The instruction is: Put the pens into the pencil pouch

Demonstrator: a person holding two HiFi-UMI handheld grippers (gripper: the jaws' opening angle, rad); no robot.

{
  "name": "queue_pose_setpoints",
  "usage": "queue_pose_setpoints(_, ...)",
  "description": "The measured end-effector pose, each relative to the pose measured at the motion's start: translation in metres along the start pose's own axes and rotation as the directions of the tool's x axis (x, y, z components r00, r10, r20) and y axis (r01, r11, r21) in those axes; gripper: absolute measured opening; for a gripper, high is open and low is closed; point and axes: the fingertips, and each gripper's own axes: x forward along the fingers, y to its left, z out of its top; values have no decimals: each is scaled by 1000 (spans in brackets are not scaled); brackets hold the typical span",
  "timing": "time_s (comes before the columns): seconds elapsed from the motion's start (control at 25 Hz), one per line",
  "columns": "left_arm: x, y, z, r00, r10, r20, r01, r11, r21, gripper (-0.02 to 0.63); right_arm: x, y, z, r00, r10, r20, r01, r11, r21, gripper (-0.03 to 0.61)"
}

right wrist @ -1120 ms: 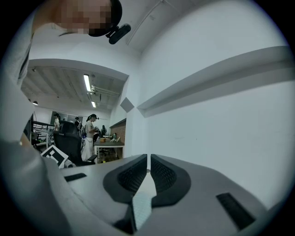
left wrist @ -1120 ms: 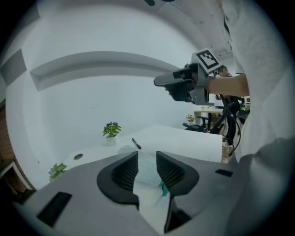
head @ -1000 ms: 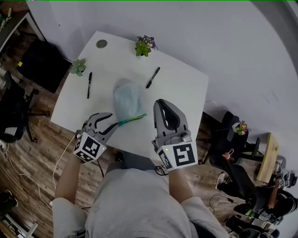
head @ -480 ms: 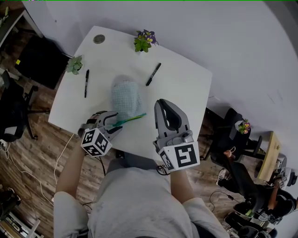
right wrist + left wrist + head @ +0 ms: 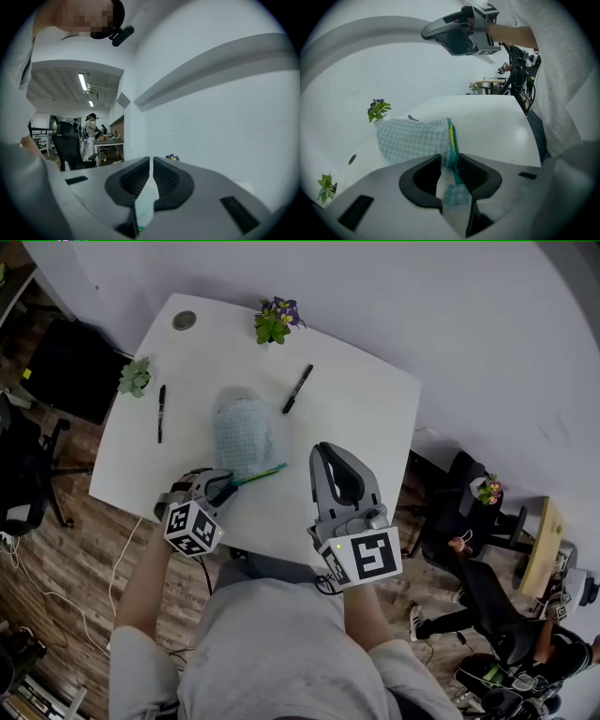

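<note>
A pale checked pencil pouch (image 5: 241,430) lies mid-table, its teal and green zip edge (image 5: 260,473) facing me. My left gripper (image 5: 225,487) is down at that edge. In the left gripper view the jaws (image 5: 450,161) are closing, and the pouch's (image 5: 412,138) zip edge is pinched between the pads. My right gripper (image 5: 329,450) hovers above the table right of the pouch, shut and empty (image 5: 151,161), pointing at the wall. One black pen (image 5: 161,412) lies left of the pouch. Another black pen (image 5: 297,388) lies beyond it to the right.
Two small potted plants stand on the white table (image 5: 366,418), one at the back (image 5: 274,322) and one at the left edge (image 5: 136,378). A round cap (image 5: 184,321) sits in the far left corner. Office chairs and people are around the table.
My left gripper has sunk to the pouch's near edge and its jaws have closed round the zip edge. The right gripper has drifted only slightly.
</note>
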Motion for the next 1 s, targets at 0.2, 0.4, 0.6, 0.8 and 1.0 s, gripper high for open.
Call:
queue_pose_setpoints(0.2, 5, 2, 1, 1000, -4, -24, 3, 998, -68, 73, -1, -5, 0, 1000, -2, 0, 2, 1000, 0, 41)
queue_pose_setpoints(0.4, 0, 10, 10, 1000, 2, 11, 1, 969, -246, 64, -4, -7, 0, 1000, -2, 0, 2, 1000, 3, 41)
queue_pose_setpoints(0.6, -18, 24, 38, 990, 79, 114, -34, 937, -347, 64, -9, -5, 0, 1000, 3, 7, -3, 1000, 4, 41)
queue_pose_setpoints(0.8, -45, 45, 63, 961, 179, 213, -58, 878, -475, 64, -12, -1, 4, 1000, 9, 22, -9, 1000, -1, 41)
queue_pose_setpoints(1.0, -81, 56, 85, 914, 255, 317, -1, 781, -625, 64, -22, 8, 11, 999, 17, 37, -16, 1000, -6, 41)
